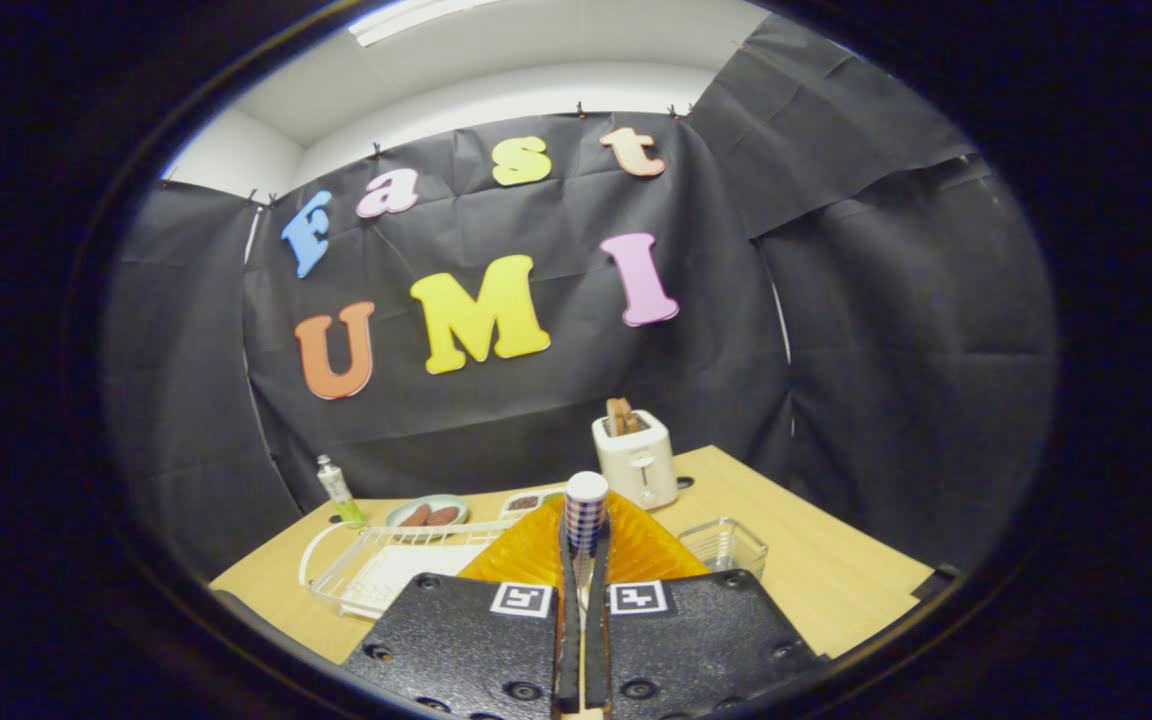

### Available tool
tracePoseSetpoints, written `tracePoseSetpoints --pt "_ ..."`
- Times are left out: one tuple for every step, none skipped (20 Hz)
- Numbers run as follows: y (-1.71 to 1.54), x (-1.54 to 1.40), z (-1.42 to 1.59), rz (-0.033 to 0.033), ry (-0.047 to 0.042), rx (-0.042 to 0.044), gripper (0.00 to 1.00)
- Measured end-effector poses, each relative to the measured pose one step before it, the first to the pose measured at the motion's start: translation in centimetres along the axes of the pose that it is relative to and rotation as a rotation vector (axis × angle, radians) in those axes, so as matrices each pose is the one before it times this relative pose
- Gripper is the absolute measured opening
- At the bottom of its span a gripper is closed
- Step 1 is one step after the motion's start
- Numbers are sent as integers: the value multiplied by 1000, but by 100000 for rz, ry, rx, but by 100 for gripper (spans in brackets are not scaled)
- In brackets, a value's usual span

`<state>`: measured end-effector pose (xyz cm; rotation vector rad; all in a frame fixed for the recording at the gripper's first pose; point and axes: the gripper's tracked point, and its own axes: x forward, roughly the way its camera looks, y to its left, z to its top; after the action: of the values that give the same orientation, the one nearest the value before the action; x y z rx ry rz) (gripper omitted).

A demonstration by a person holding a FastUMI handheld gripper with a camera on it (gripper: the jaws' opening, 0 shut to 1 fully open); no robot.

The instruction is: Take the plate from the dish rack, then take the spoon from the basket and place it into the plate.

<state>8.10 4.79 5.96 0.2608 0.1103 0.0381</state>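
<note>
Fingers (583,560) are closed down to a narrow slit, and the orange plate (636,550) is pinched edge-on between them, its ribbed face fanning out to either side above the gripper (584,575). Just beyond the fingertips a cup (586,510) with a checked band is seen. To the left, the white dish rack (376,570) is passed over; to the right, a clear glass basket (726,545) sits on the wooden table (836,580), the spoon inside it too faint to be made out. Farther back, a toaster (636,460) is noted. For a clean set-down, the plate should probably be tipped flat and lowered onto bare table near the basket before the grip is released.
</note>
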Motion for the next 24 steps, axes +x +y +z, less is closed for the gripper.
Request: tracePoseSetpoints --pt "1225 -183 -1153 1461 1355 688 7" --pt "999 -85 -1273 1205 1571 444 7" --pt "898 72 -1363 994 1699 294 7" --pt "762 191 -1451 847 1780 293 7" --pt "715 57 -1233 686 1182 796 7" --pt "609 161 -949 454 787 1135 7" --pt "463 193 -1112 273 1214 784 7" --pt "461 151 -967 413 1387 862 7" --pt "392 185 -998 272 1666 862 7" --pt "372 236 -740 110 1315 321 7" --pt "280 176 -693 44 1350 125 7" --pt "436 115 -510 342 725 704 7" --pt "413 151 -479 494 1062 401 7" --pt "391 67 -467 396 907 139 8" --pt "261 66 -502 193 810 4 7" --pt "160 -8 -610 302 1405 -732 8" --pt "272 77 -399 889 1097 -653 8" --pt "383 251 -362 690 713 -98 10" --pt "125 80 -287 524 930 121 10" --pt "298 -17 -234 1090 426 -57 11" --pt "342 155 44 1982 310 -1017 12" --pt "494 31 130 2784 224 -1965 16" --pt "16 125 59 802 -167 -1490 17" --pt "-469 -299 612 106 -1168 -507 20"
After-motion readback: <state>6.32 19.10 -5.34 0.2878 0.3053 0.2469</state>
